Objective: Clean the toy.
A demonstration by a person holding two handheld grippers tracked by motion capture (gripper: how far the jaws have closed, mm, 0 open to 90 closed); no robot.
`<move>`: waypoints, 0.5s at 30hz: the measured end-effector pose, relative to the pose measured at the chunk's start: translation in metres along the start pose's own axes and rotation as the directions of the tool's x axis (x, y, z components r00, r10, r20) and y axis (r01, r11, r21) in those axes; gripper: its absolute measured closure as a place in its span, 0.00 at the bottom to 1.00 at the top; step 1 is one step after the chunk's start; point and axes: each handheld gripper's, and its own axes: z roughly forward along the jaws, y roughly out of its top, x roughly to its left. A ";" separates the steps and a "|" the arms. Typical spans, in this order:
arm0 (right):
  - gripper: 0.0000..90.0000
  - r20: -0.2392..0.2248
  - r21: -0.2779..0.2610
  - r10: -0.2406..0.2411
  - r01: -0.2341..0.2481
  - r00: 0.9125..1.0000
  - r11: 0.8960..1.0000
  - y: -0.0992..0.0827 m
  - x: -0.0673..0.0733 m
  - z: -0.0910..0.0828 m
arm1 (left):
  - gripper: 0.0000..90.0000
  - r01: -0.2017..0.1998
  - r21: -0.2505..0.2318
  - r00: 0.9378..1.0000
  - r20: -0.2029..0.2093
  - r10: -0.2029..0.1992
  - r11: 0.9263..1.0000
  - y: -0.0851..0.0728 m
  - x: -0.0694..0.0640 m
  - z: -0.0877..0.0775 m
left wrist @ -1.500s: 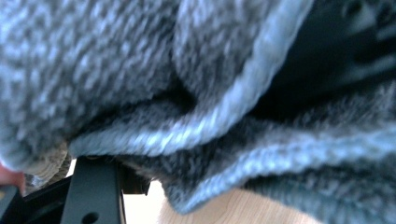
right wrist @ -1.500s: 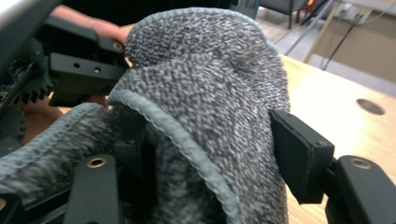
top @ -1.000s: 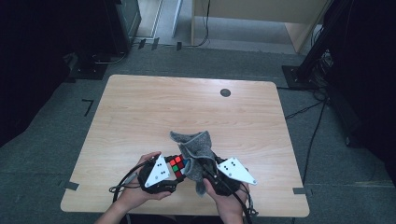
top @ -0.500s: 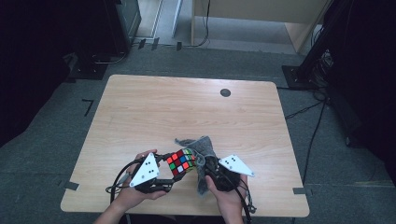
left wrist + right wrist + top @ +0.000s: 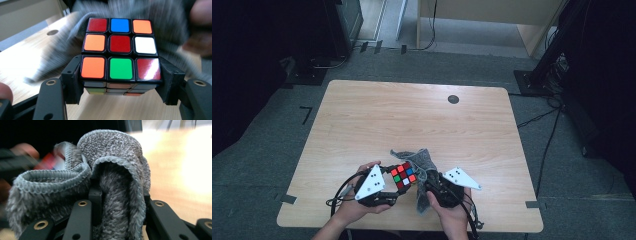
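Observation:
A scrambled Rubik's cube (image 5: 403,176) is held above the table's near edge, and my left gripper (image 5: 398,184) is shut on it. In the left gripper view the cube (image 5: 120,47) sits between the two black jaws of the left gripper (image 5: 120,80), which press on its bottom layer from both sides. A grey terry cloth (image 5: 423,161) lies bunched just right of the cube and touches it. My right gripper (image 5: 424,189) is shut on the cloth. In the right gripper view the cloth (image 5: 110,165) folds over the jaws of the right gripper (image 5: 121,195) and hides the tips.
The wooden table (image 5: 412,110) has a small black round grommet (image 5: 453,99) at the back right. Cables (image 5: 343,187) trail from both grippers over the front edge. Dark furniture legs and grey carpet surround the table.
The cube's coloured face has turned up into plain sight and shifted slightly right. The right gripper with the cloth has sunk a little toward the table's near edge.

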 end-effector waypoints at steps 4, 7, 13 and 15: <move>0.76 0.025 0.037 0.017 -0.018 1.000 0.999 -0.006 -0.012 0.005 | 0.38 0.037 -0.101 0.999 -0.004 -0.037 0.994 0.005 0.012 -0.018; 0.76 -0.040 0.068 -0.081 0.083 0.996 0.994 -0.011 0.000 0.013 | 0.38 0.078 -0.149 0.997 0.011 -0.078 0.986 0.008 0.016 -0.024; 0.76 -0.124 0.043 -0.299 0.306 0.946 0.951 -0.015 0.041 0.016 | 0.38 0.084 -0.077 0.996 0.010 -0.083 0.994 0.003 0.013 -0.014; 0.77 -0.078 0.047 -0.313 0.317 0.947 0.947 -0.011 0.039 0.013 | 0.38 0.115 -0.063 0.993 0.046 -0.112 0.991 0.002 0.015 -0.011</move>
